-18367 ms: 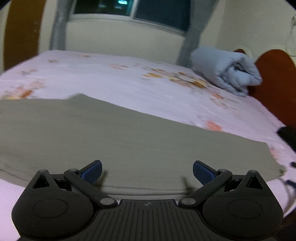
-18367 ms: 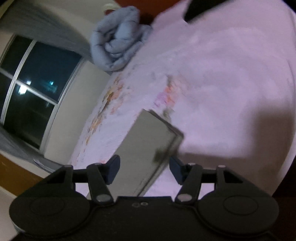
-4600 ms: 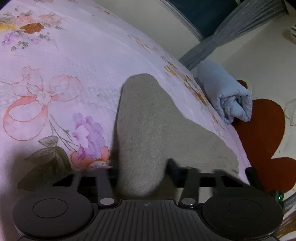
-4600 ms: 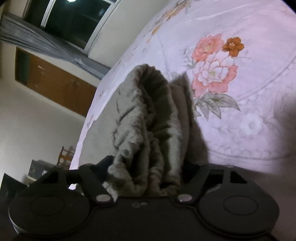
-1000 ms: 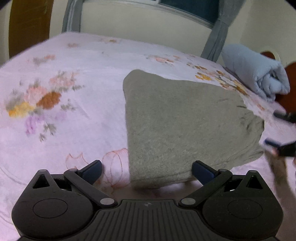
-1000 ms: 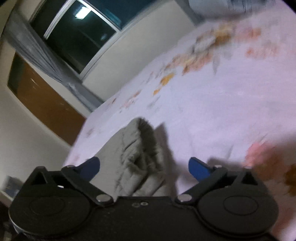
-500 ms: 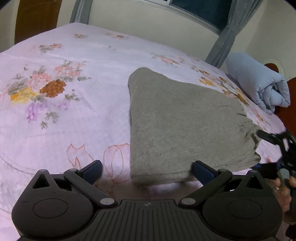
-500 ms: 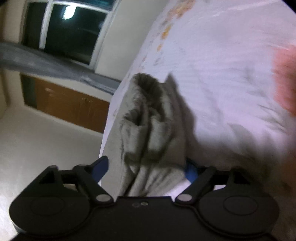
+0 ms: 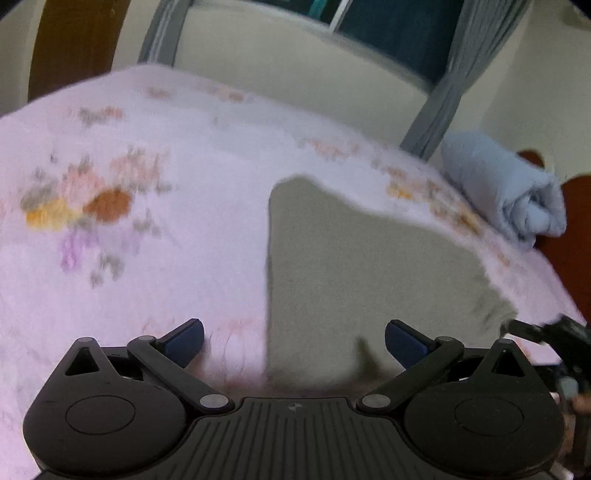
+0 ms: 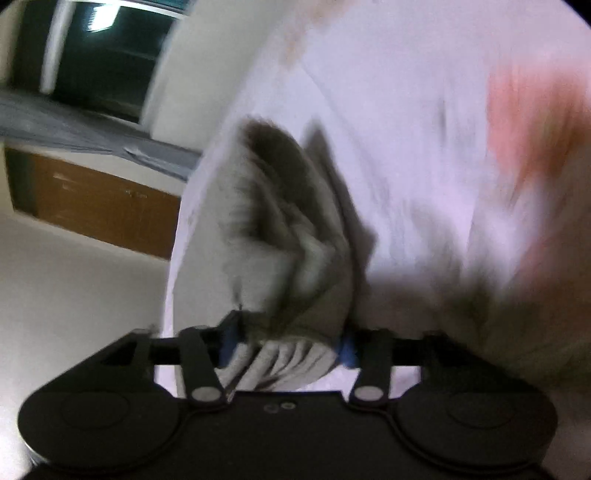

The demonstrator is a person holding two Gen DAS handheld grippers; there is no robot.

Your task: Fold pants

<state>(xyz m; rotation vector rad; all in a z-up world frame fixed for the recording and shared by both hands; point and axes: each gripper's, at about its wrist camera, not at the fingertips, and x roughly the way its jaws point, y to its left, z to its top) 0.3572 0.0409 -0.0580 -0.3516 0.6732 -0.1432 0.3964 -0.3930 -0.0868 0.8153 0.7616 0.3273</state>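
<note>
On the bed: a folded grey soft-knit pair of pants [image 9: 354, 280] lies flat on the pink floral bedsheet [image 9: 155, 258], roughly in the middle, nearer the right side in the left wrist view.
Pants shape: a compact wedge, narrow corner pointing toward the window, stacked layers bunched at the right end.
Left gripper [image 9: 293, 339]: wide open, nothing pinched. Its 2 blue pads straddle the near edge of the pants, 1 over bare sheet, 1 over the grey fabric. Can't tell if they actually touch it.
Right gripper [image 10: 284, 345]: jaws closing, and the bunched thick end of the pants [image 10: 291, 266] sits right between the 2 blue pads, both pads up against the fabric. It also pokes in from the right edge of the left wrist view, at the pants' far corner.
Behind the pants: a rolled light-blue blanket [image 9: 506, 195] near the reddish-brown headboard [image 9: 572, 236], well apart from the pants.
Background: grey curtains [image 9: 443, 96] and a dark window [image 9: 388, 33]. Both views are pretty blurry.
</note>
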